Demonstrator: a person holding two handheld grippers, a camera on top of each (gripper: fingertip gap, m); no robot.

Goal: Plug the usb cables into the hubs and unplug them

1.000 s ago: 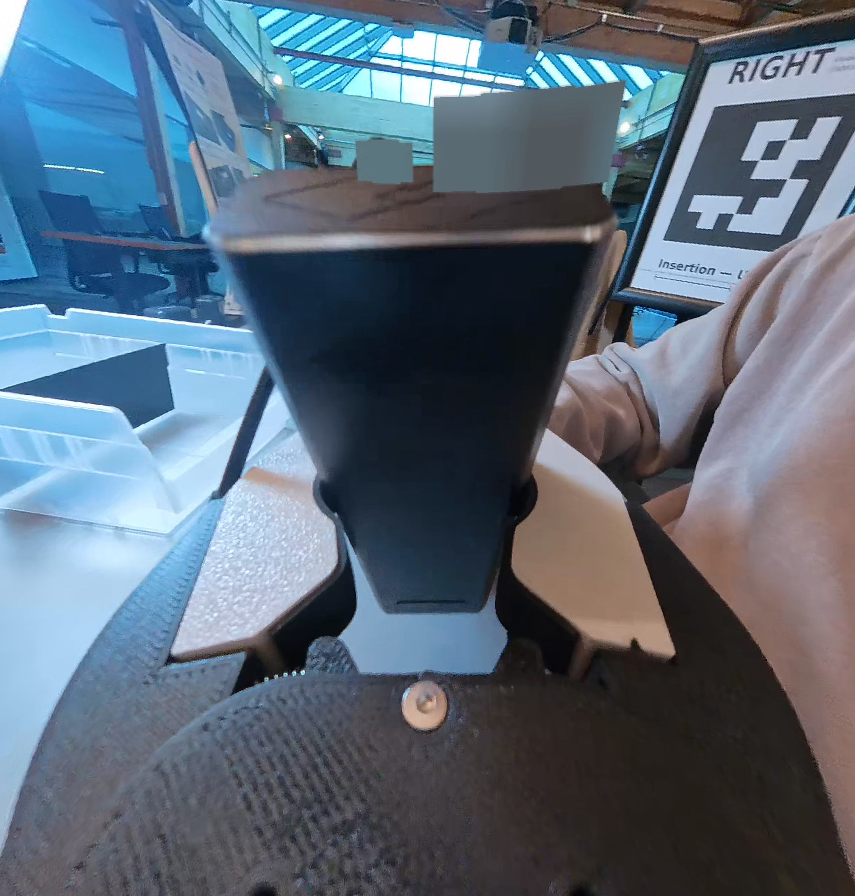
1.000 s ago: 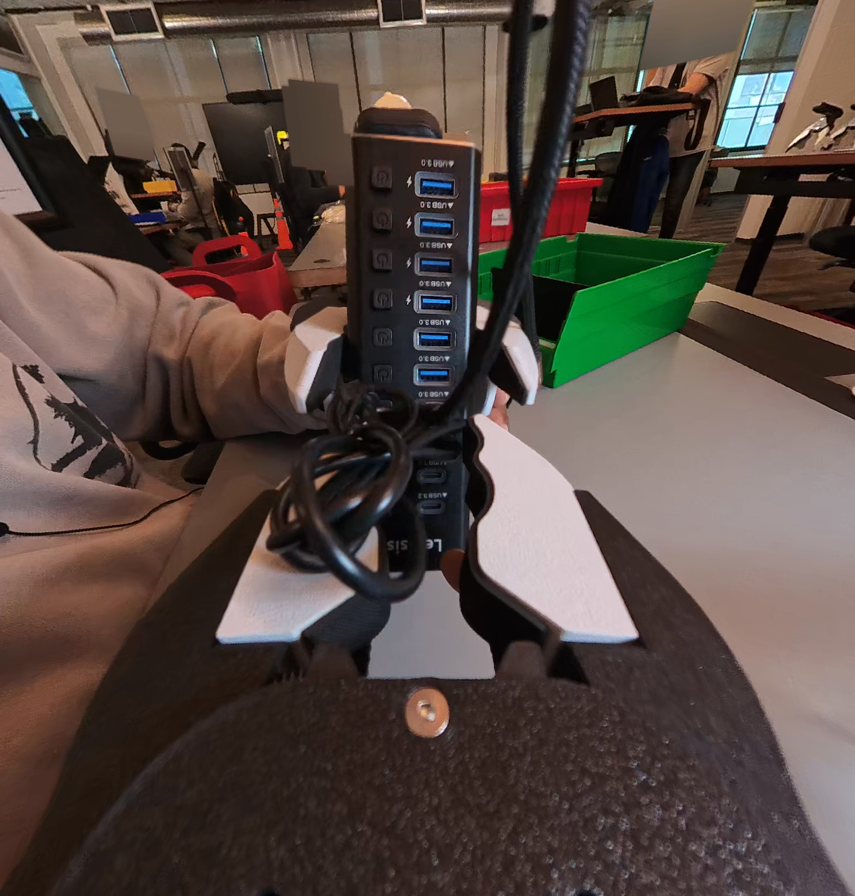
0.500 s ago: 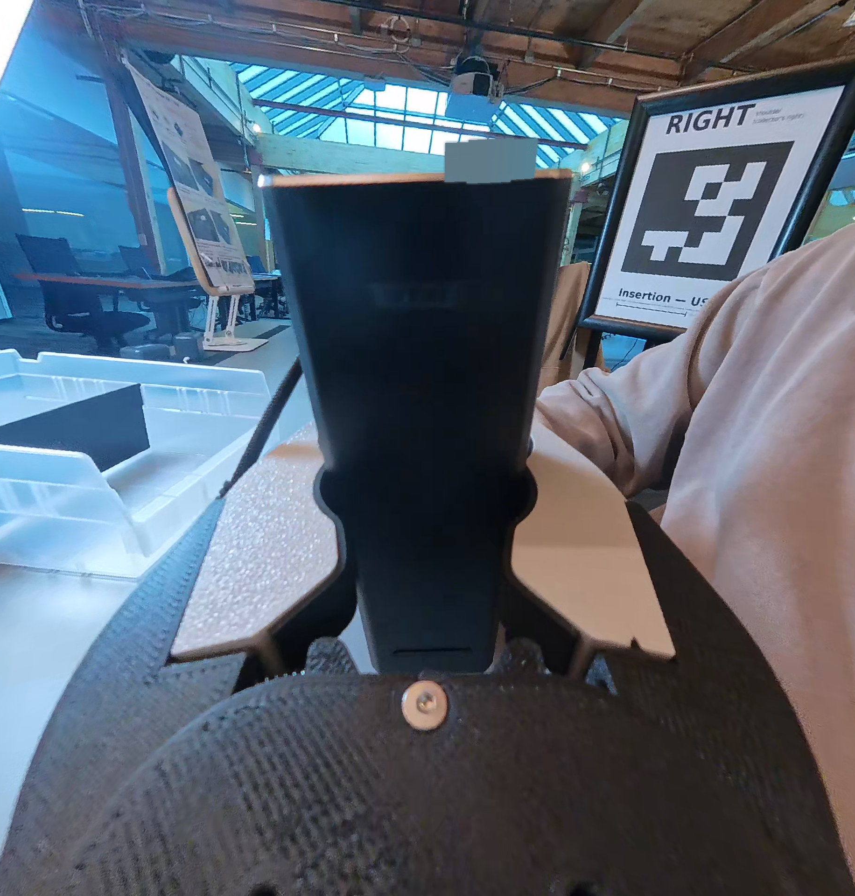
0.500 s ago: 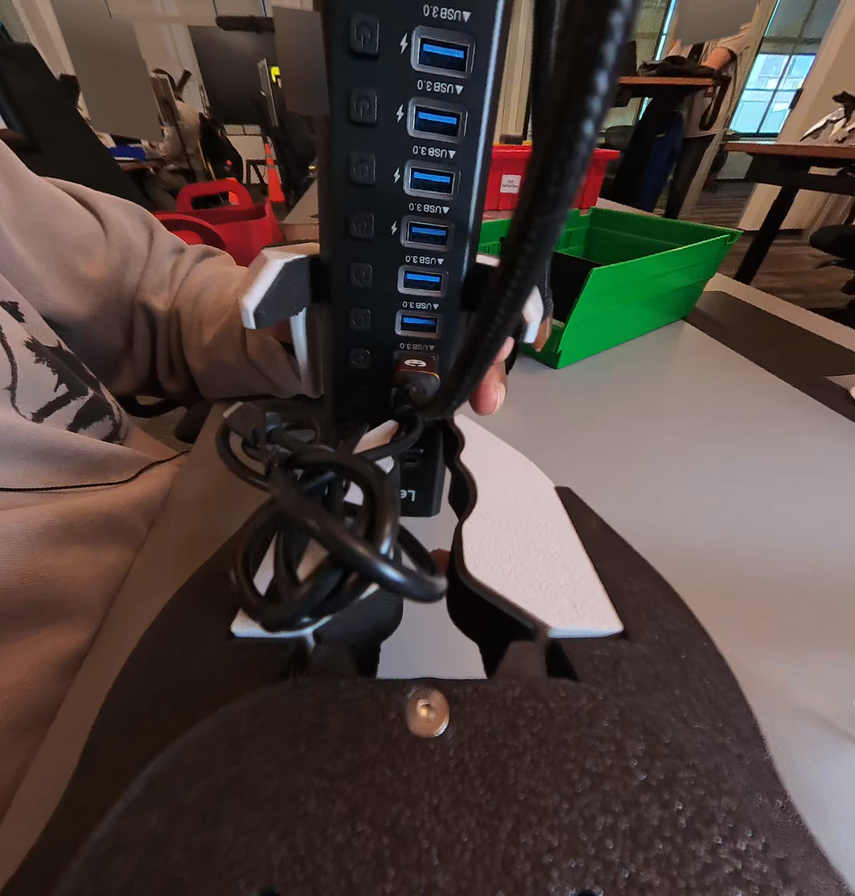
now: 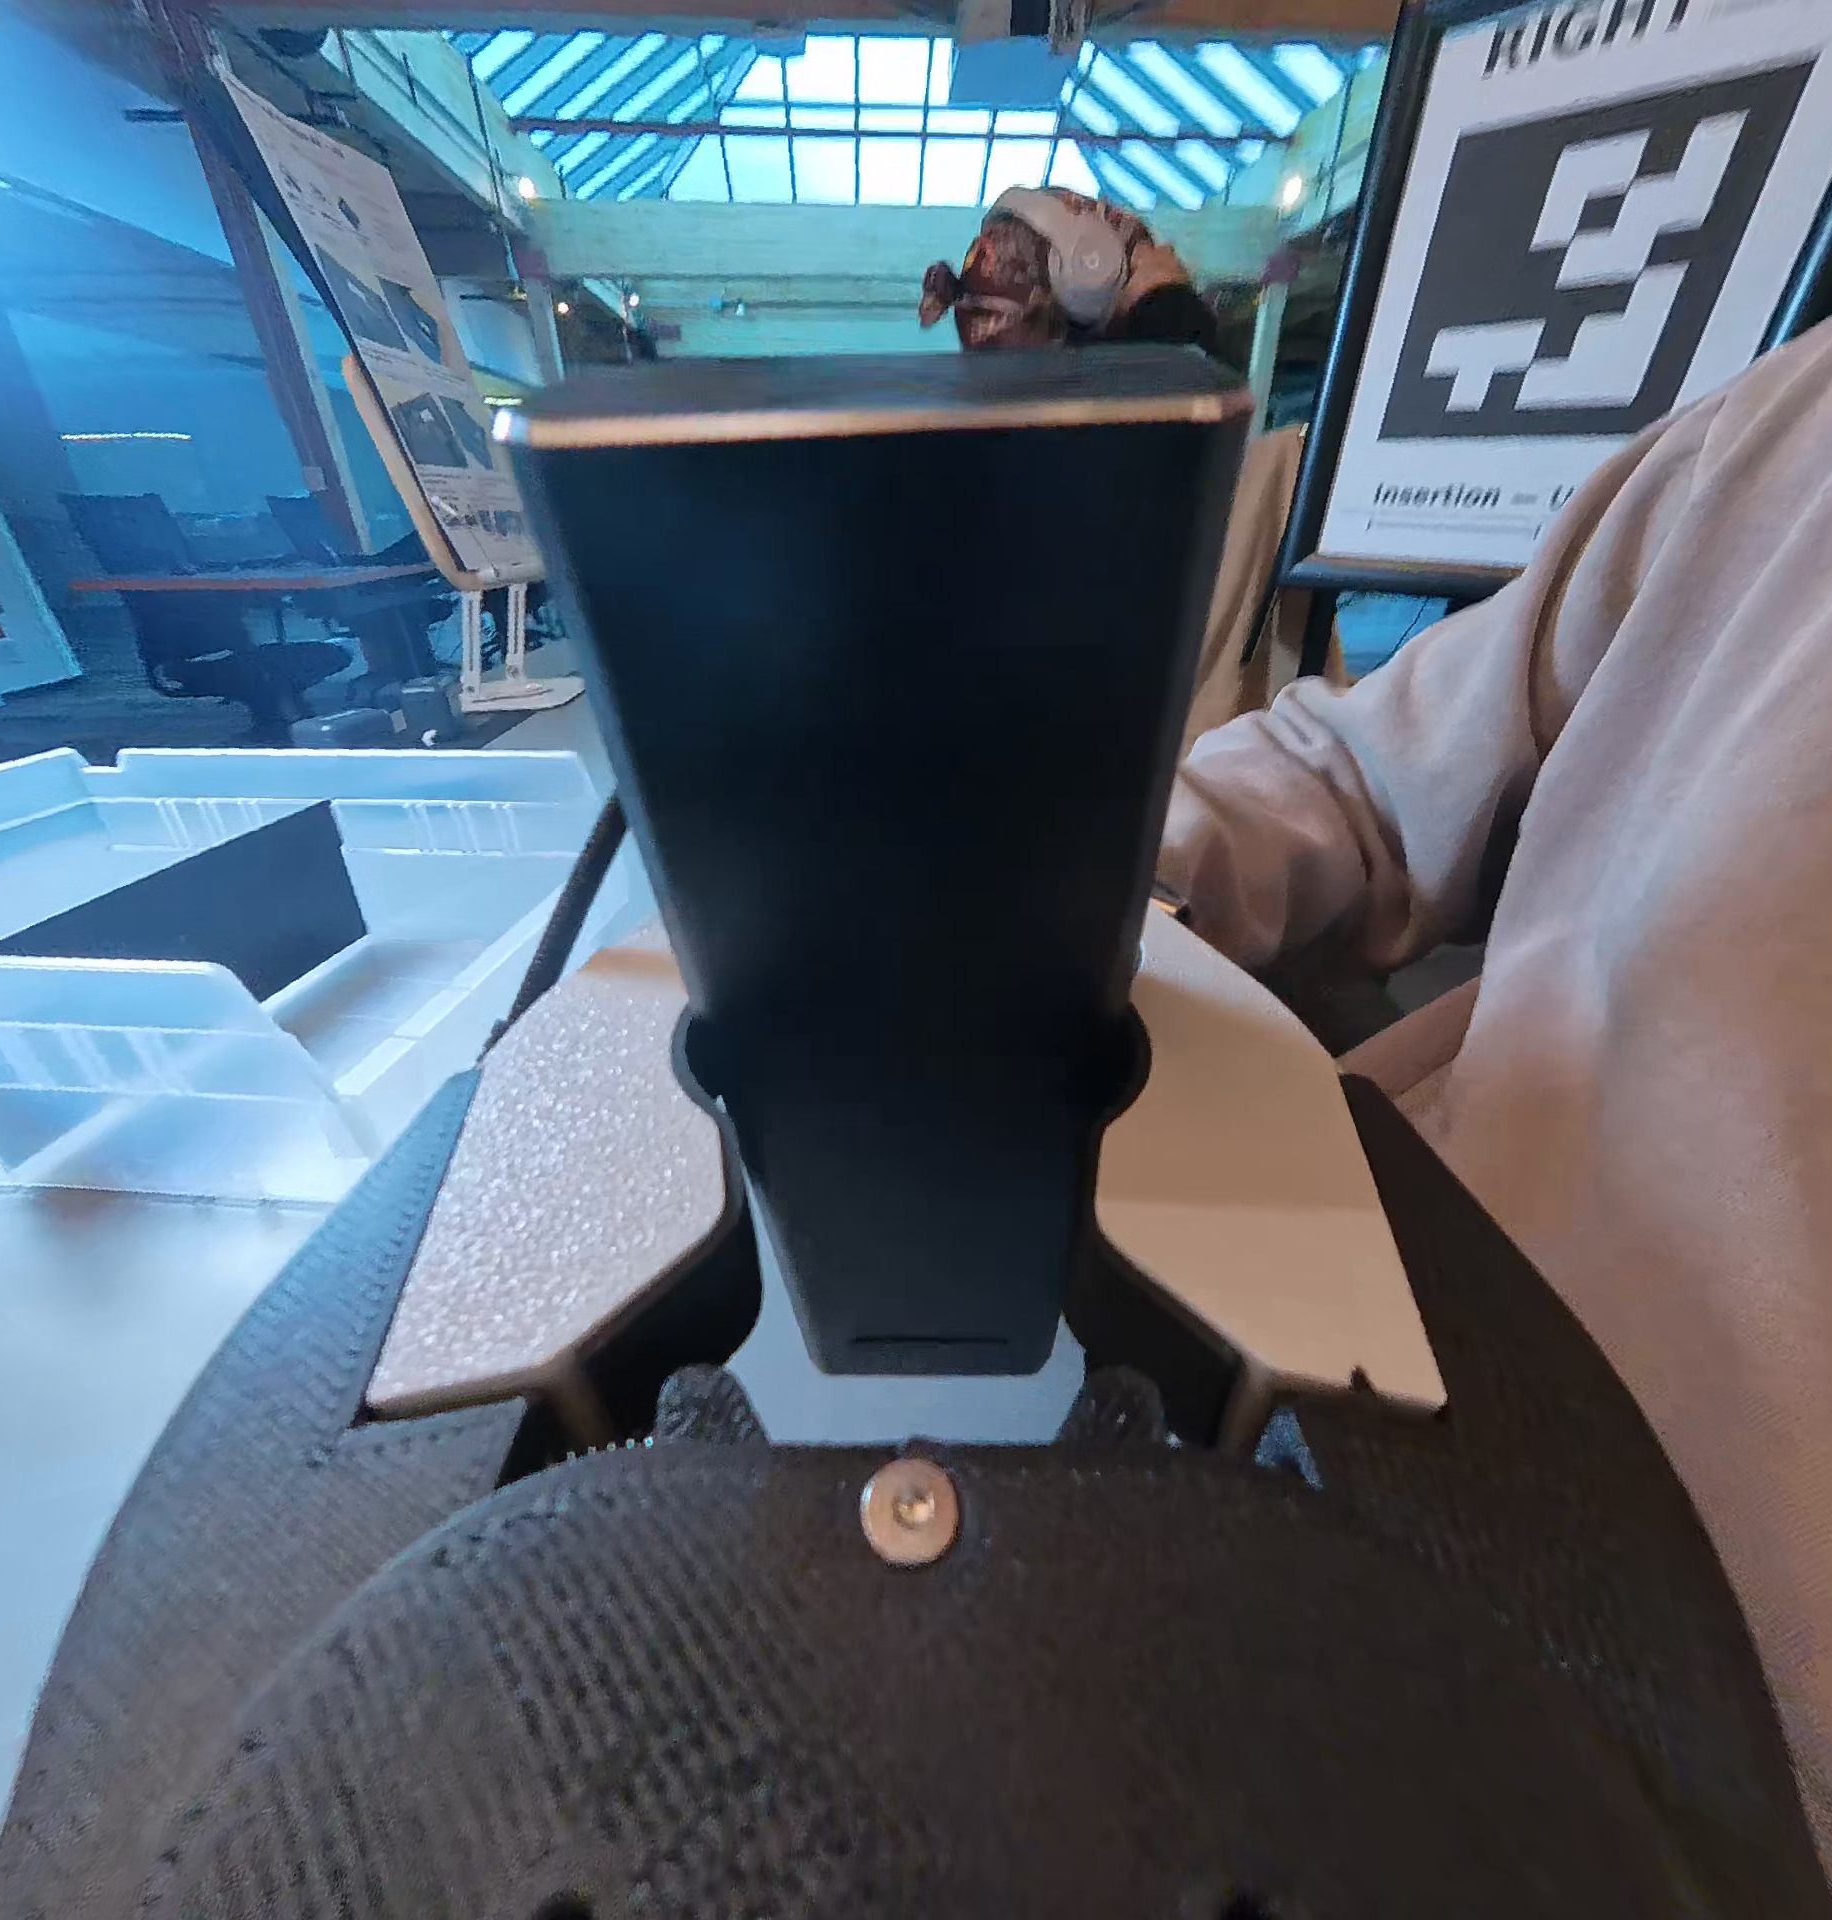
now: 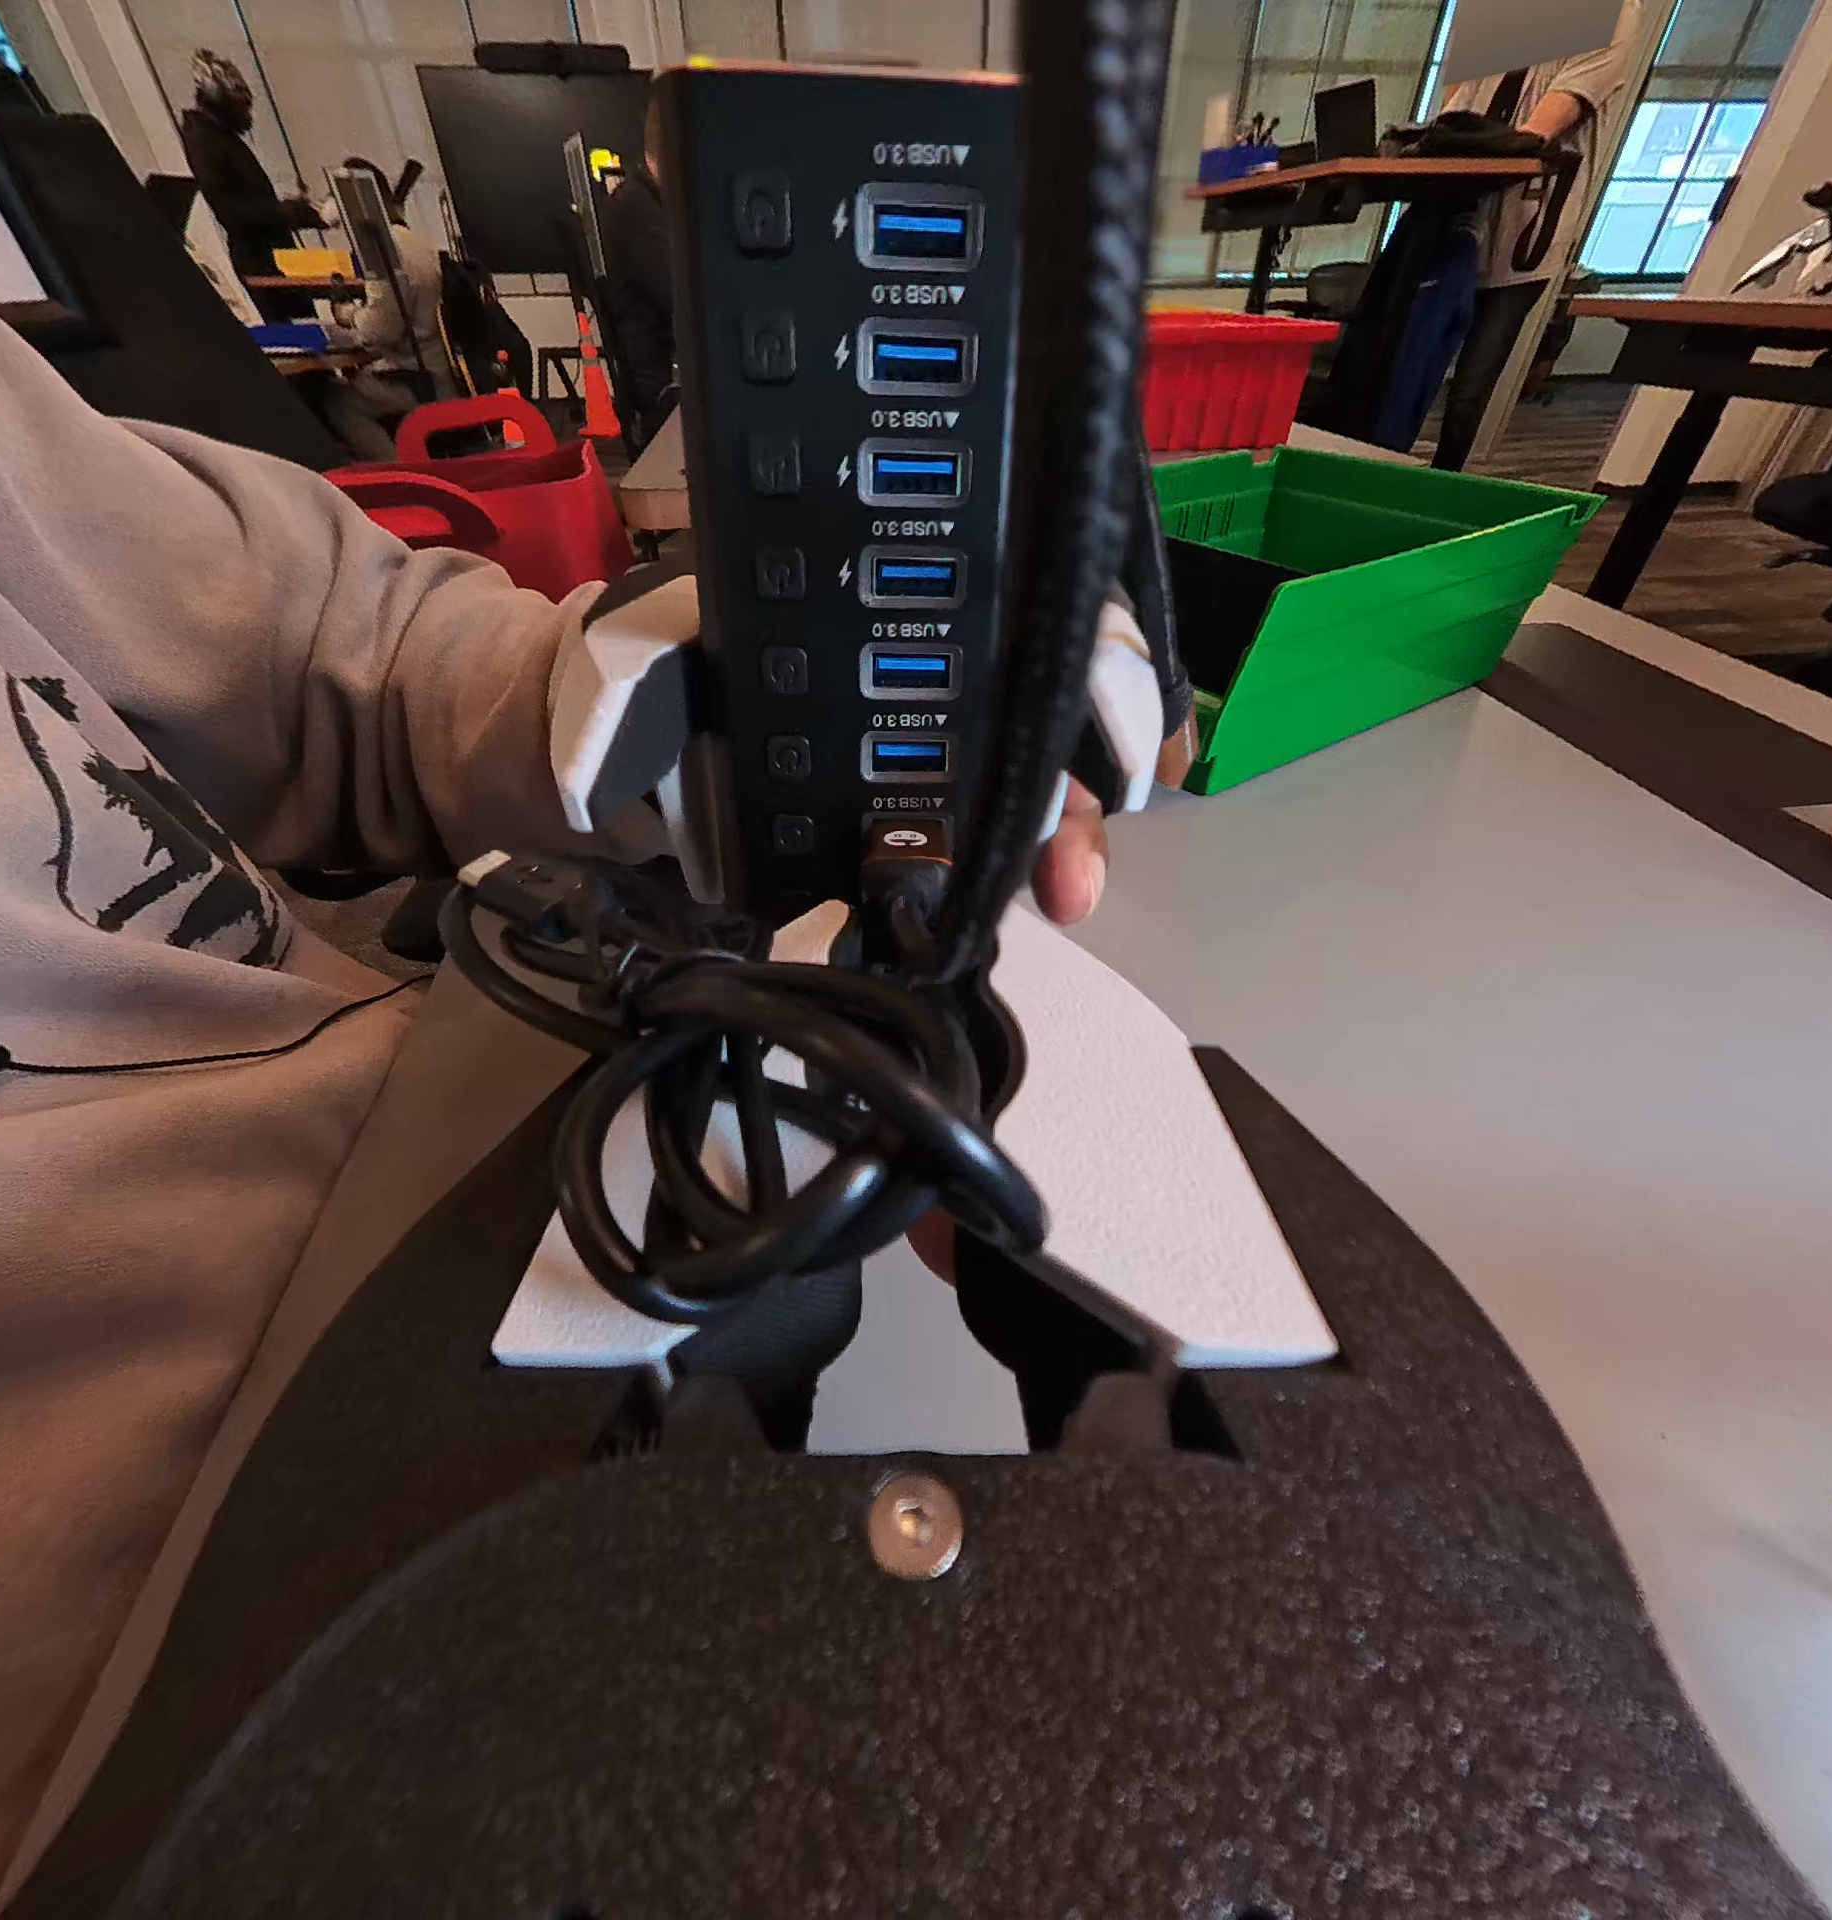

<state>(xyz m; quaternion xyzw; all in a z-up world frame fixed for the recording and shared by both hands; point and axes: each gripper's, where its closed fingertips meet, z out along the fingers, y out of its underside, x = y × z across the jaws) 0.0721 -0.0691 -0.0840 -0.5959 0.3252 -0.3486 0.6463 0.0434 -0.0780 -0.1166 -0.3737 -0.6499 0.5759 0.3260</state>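
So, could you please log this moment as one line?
left gripper: shut on USB hub | right gripper: shut on braided cable | plug: in lowest port

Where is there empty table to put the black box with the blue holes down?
The grey table is bare right of the right gripper, up to the green bin and the dark strip at its far edge. A smaller bare patch lies left of the left gripper, before the clear bin. Between the grippers it's crowded: hub, tangled cables, sleeve.
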